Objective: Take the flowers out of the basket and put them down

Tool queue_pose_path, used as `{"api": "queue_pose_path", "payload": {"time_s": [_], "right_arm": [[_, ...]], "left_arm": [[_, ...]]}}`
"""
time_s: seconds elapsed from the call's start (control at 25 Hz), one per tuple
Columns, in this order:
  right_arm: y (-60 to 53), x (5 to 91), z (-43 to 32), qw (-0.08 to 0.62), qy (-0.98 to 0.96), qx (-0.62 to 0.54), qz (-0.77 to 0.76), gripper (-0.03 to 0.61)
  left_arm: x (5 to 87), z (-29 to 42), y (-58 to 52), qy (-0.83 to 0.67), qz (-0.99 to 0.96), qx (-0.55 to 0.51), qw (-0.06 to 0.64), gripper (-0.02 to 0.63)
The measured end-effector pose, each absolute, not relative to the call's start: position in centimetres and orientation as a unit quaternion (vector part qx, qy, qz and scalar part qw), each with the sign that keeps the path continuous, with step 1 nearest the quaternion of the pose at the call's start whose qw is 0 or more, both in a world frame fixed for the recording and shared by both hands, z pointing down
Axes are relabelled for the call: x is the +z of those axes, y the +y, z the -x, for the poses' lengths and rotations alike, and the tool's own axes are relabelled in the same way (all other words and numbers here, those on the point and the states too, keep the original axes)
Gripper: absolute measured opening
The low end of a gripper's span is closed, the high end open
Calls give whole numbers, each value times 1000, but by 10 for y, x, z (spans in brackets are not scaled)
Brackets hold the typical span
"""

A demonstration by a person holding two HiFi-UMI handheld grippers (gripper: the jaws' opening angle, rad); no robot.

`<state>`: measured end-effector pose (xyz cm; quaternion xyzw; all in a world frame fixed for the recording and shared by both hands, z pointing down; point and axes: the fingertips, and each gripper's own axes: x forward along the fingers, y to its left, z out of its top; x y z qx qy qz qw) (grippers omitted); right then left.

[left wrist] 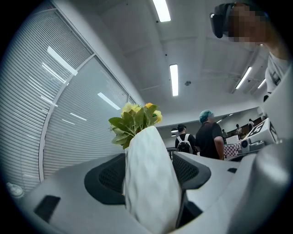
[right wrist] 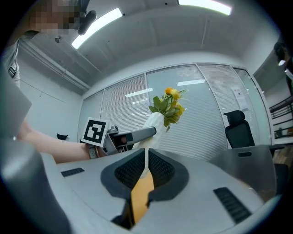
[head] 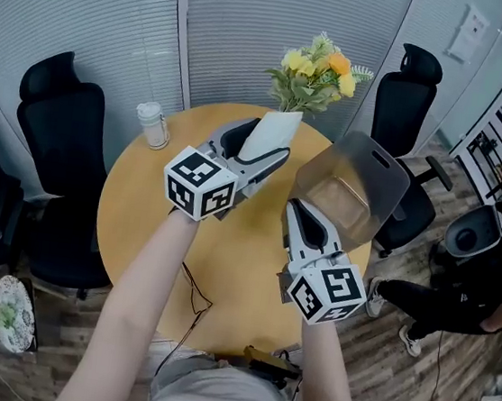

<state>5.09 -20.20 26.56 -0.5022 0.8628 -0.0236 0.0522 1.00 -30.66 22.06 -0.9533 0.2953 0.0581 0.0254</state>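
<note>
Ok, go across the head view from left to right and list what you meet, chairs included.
Black chair → lidded jar → left gripper, clamped on the bouquet → right gripper, pinching the translucent bag → second black chair.

No text can be read. The marker cube [head: 200, 184] at 9 o'clock and the other cube [head: 330, 293] at 4 o'clock bear only black square patterns; the wall plate [head: 474, 34] at 1 o'clock is illegible.

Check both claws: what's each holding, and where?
Left claw grips the flowers by their white wrap, below the blooms. Right claw pinches the basket by its thin near wall.
</note>
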Motion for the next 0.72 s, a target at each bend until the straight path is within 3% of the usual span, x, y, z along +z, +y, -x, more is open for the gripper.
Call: {"api": "queue_pose_path", "payload": {"time_s": [0.36, 0.52, 0.72], "right_arm": [[-205, 283, -33, 25, 878, -32, 478, 34], [-214, 287, -27, 17, 886, -42, 461, 100], [-227, 306, 0, 16, 891, -59, 450, 129]], "left_arm": [[216, -7, -295, 294, 952, 81, 22, 325], [215, -12, -297, 292, 952, 88, 13, 325], [226, 11, -298, 286, 953, 97, 8, 325]]}}
